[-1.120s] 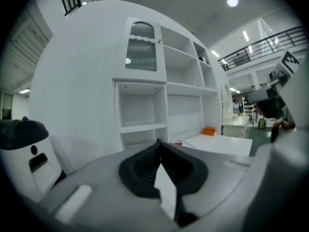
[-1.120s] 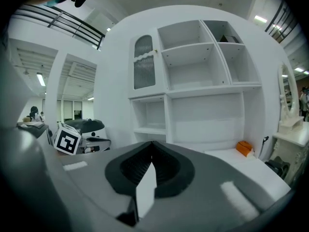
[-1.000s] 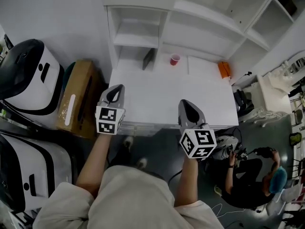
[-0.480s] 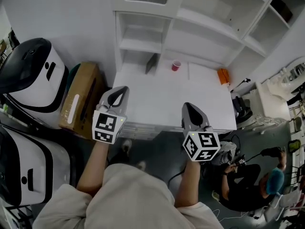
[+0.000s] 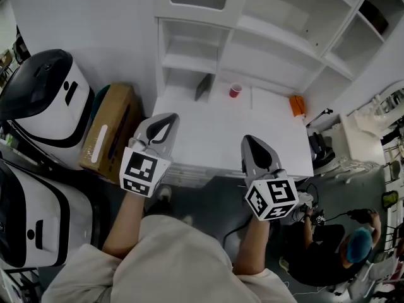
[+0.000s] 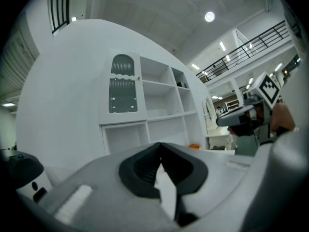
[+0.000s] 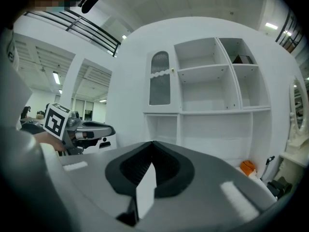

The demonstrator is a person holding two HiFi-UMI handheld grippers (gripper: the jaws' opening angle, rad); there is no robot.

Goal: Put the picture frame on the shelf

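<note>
Since a second ago both grippers have edged forward over the near edge of the tabletop (image 5: 214, 137), the left one drifting a little to the right, and the shelf unit (image 5: 252, 40) sits lower in the head view. The left gripper (image 5: 165, 120) hovers above the tabletop's near left corner. Its fingers (image 6: 140, 170) are pressed together with nothing between them. The right gripper (image 5: 252, 142) hangs over the near edge further right, well apart from the left. Its fingers (image 7: 128, 170) likewise meet at the tips and hold nothing.

The picture frame (image 5: 203, 87), a dark panel, stands on edge at the back of the tabletop, at the mouth of the shelf unit's lower left compartment, far from both grippers. A red cup (image 5: 235, 90) stands just to its right, near it but apart. An orange object (image 5: 297, 105) lies at the far right corner. A cardboard box (image 5: 107, 131) stands on the floor beside the tabletop's left side, next to a white and black machine (image 5: 41, 96). A person (image 5: 344, 254) sits low at the right.
</note>
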